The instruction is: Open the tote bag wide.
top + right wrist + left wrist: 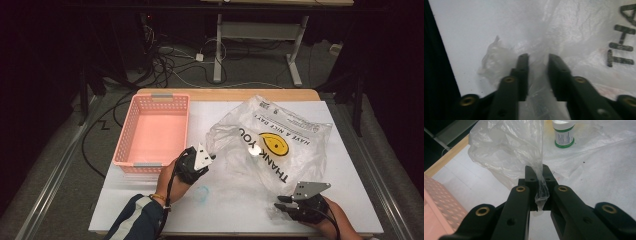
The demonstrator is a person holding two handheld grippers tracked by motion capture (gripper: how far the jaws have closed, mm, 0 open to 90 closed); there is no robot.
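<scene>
Bag: clear plastic bag [280, 145] printed THANK YOU, lying right of centre in the high view on the white table [150, 210].
Left gripper [210, 156]: jaws clamped on a twisted strip of the bag, lower centre in its own view.
Right gripper [281, 202]: lower right; jaws narrow, bag film between them, pads apparently not yet pressing.
Bottle [564, 135]: white, green-banded, upper right of the left gripper view.
Basket [131, 131]: pink, upper left.

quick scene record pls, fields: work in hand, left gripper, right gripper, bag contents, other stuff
work in hand: handling a clear plastic bag on the white table
left gripper: shut on a bag handle
right gripper: jaws a little apart around bag film, grip unclear
bag contents: white bottle with green bands
other stuff: pink basket, left of the bag
</scene>
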